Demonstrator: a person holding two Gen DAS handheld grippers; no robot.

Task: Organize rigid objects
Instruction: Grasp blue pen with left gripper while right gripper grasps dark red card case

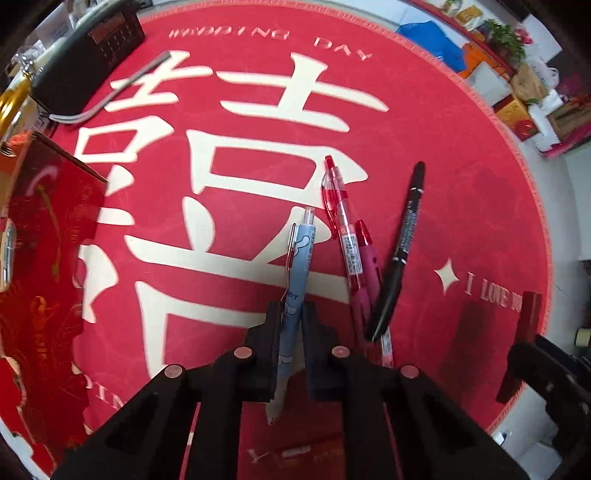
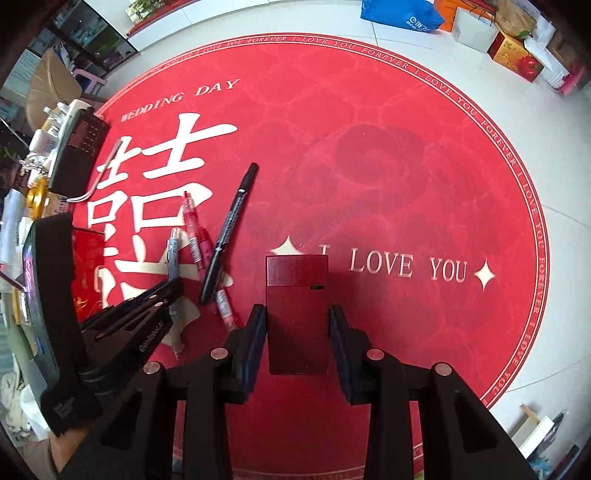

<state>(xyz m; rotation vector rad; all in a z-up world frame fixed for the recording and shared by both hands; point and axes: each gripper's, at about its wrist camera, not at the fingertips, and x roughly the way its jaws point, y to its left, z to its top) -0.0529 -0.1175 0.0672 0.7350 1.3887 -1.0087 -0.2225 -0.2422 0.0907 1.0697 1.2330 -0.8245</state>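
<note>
My left gripper (image 1: 291,314) is shut on a light blue pen (image 1: 300,258), which hangs lifted above the round red mat (image 1: 221,192); the same gripper (image 2: 173,291) and blue pen (image 2: 173,254) show at the left of the right wrist view. My right gripper (image 2: 297,325) is shut on a dark red rectangular box (image 2: 296,306), held off the mat; that box (image 1: 524,332) appears at the right edge of the left wrist view. On the mat lie a clear red pen (image 1: 341,225), a pink pen (image 1: 365,273) and a black marker (image 1: 402,247), crossing one another.
A red patterned box (image 1: 48,258) stands at the mat's left edge. A black radio (image 1: 88,62) with a bent silver aerial sits at the far left. Bags and cartons (image 2: 480,26) line the tiled floor at the back right.
</note>
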